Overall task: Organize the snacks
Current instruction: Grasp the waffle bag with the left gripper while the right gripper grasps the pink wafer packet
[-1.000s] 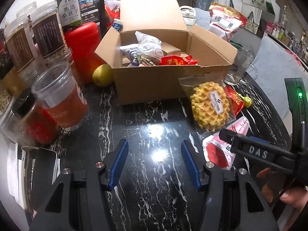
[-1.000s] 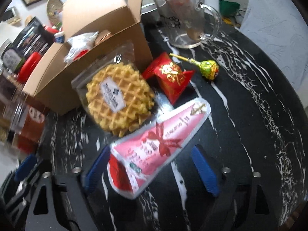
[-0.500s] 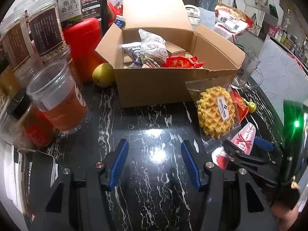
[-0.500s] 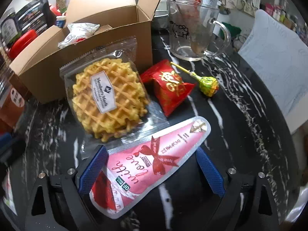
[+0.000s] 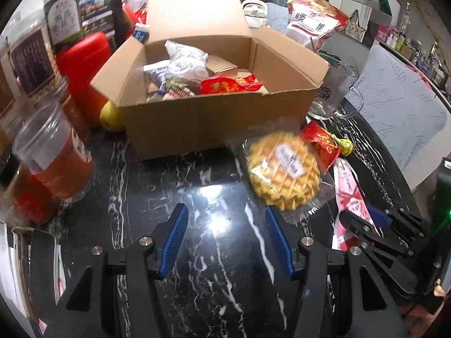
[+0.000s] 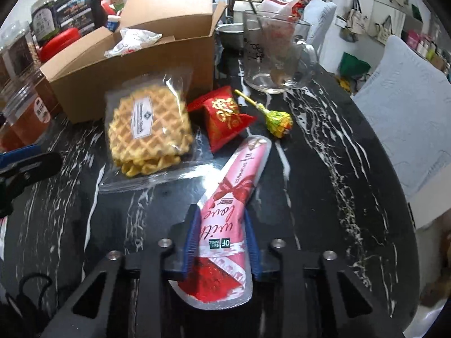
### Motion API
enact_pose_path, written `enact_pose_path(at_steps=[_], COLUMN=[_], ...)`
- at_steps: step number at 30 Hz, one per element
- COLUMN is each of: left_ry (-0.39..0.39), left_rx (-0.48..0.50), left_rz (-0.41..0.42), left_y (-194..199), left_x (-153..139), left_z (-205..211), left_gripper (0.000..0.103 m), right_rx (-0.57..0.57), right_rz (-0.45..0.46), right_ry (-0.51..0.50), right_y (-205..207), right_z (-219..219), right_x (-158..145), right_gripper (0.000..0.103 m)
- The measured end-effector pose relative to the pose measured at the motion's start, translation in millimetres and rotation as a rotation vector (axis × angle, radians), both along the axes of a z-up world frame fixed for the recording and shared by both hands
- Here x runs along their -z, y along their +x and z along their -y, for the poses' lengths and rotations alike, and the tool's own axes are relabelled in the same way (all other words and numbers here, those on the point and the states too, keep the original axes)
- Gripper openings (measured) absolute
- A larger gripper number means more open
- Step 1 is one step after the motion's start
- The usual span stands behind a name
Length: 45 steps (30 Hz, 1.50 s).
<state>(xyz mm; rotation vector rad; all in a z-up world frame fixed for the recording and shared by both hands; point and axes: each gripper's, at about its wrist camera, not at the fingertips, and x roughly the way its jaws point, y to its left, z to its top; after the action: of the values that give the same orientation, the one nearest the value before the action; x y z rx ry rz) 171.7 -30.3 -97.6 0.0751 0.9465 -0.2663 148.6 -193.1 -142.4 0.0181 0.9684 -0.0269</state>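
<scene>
Dim indoor light, overhead glare on the black marble table (image 5: 214, 197) (left view), fisheye-bent edges, slight blur

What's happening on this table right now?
Someone is sorting snacks with two handheld grippers. The right gripper is closed on a pink triangular pouch lying on the black marble table. The left gripper is open and empty. A bagged waffle, red candy packet and lollipop lie outside the open cardboard box.
</scene>
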Motion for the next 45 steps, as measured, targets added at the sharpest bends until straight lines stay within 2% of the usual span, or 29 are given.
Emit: enact_pose_path(at_steps=[4,9,13,16,20,22,24,26,27,29,31,35,37,38,41,45], left_ry=[-0.016,-0.057,-0.094,-0.122,-0.094,-0.041,-0.006,-0.019,-0.024,-0.039,-0.047,-0.025,0.002,0.029,0.081,0.055], left_rx=[0.020,0.030,0.031,0.030,0.010,-0.011,-0.024,-0.034,-0.046,-0.060,-0.073,-0.086,-0.093,-0.091,-0.068,-0.065], left_rz=[-0.023,-0.062,-0.071,-0.112,-0.171,-0.148,-0.139,-0.152,-0.162,-0.175,-0.196,-0.214,-0.221,-0.234,-0.215,-0.188], left_y=[3.6,11.4,20.3,32.3,49.5,53.1,59.3,65.7,68.8,73.2,76.8,84.3,88.8,91.6,92.4,91.7], left_x=[2.5,6.0,5.6,8.7,20.7,21.6,22.3,26.2,28.7,32.6,37.9,46.5,51.3,56.4,60.4,60.6], left_z=[11.0,28.2,40.5,51.8,69.6,76.5,83.1,85.0,83.6,80.8,81.9,86.9,91.5,94.8,102.4,100.2], left_gripper=[0.056,0.056,0.056,0.056,0.056,0.056,0.061,0.076,0.079,0.093,0.098,0.099,0.099,0.103,0.103,0.103], right_rx=[-0.008,0.022,0.017,0.006,-0.011,-0.016,-0.027,-0.041,-0.045,-0.053,-0.056,-0.055,-0.054,-0.054,-0.049,-0.051], right_rz=[0.026,0.041,0.044,0.041,0.040,0.037,0.032,0.028,0.027,0.023,0.020,0.020,0.021,0.021,0.017,0.014], right_ry=[0.051,0.056,0.104,0.111,0.119,0.122,0.120,0.118,0.118,0.128,0.144,0.166,0.169,0.169,0.169,0.147], right_y=[-8.4,-15.3,-20.9,-21.6,-20.2,-18.9,-18.0,-17.9,-17.5,-16.7,-16.5,-16.6,-17.1,-17.0,-15.8,-14.6], right_z=[12.2,31.6,48.8,53.5,55.1,56.3,56.6,56.8,57.4,58.9,61.6,64.6,65.4,65.6,66.1,65.4], right_x=[-3.2,-4.1,-3.1,-3.4,-3.0,-2.8,-2.9,-2.9,-2.7,-2.5,-1.9,-1.3,-1.3,-1.2,-0.7,-1.4], right_gripper=[0.021,0.020,0.020,0.021,0.021,0.021,0.021,0.021,0.021,0.021,0.021,0.022,0.022,0.023,0.025,0.032])
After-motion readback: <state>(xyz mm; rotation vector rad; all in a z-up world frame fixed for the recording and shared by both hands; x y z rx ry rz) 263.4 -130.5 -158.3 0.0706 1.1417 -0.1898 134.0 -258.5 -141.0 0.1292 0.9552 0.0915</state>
